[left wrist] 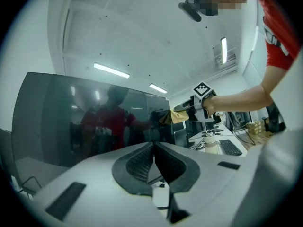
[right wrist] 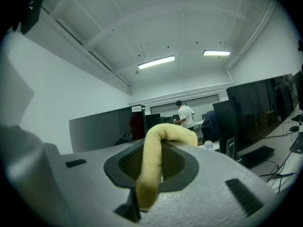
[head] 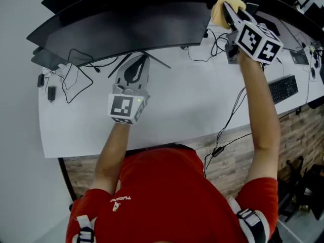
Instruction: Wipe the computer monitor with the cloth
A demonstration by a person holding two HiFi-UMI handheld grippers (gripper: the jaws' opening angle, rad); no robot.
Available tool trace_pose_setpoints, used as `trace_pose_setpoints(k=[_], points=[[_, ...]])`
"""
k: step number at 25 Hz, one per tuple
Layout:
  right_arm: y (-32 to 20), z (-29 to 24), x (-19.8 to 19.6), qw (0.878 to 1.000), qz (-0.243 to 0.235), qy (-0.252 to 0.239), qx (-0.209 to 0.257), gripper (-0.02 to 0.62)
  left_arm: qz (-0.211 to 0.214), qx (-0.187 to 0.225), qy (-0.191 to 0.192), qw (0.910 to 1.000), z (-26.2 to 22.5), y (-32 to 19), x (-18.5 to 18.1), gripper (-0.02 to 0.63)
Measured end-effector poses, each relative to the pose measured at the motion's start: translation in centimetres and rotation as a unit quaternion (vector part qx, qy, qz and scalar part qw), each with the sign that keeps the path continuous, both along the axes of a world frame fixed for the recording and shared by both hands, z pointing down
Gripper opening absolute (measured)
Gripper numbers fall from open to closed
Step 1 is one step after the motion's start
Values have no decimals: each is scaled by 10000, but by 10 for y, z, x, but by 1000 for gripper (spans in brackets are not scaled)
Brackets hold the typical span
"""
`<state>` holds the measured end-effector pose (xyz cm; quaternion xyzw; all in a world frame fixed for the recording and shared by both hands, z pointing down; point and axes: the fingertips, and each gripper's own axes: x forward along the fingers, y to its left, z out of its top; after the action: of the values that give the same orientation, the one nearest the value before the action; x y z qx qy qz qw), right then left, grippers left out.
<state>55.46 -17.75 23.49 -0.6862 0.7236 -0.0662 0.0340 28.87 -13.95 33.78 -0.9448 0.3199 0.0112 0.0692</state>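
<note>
Cloth held at the right end of the curved monitor

A white desk carries the wide black monitor. The right gripper is raised to the monitor's right end, its jaws pinched on the folded yellow cloth, which bulges over their tips beside that edge of the screen. The left gripper sits in front of the monitor, near its stand, jaws pressed together with nothing between them. A black keyboard lies well right of the monitor.
</note>
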Motion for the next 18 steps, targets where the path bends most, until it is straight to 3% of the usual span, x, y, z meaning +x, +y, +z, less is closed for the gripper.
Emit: trace_pose_setpoints(k=[18], points=[[-10, 133, 3, 9976, -144, -491, -467, 63, -122, -160, -218, 9996, 30, -4, 5, 15]])
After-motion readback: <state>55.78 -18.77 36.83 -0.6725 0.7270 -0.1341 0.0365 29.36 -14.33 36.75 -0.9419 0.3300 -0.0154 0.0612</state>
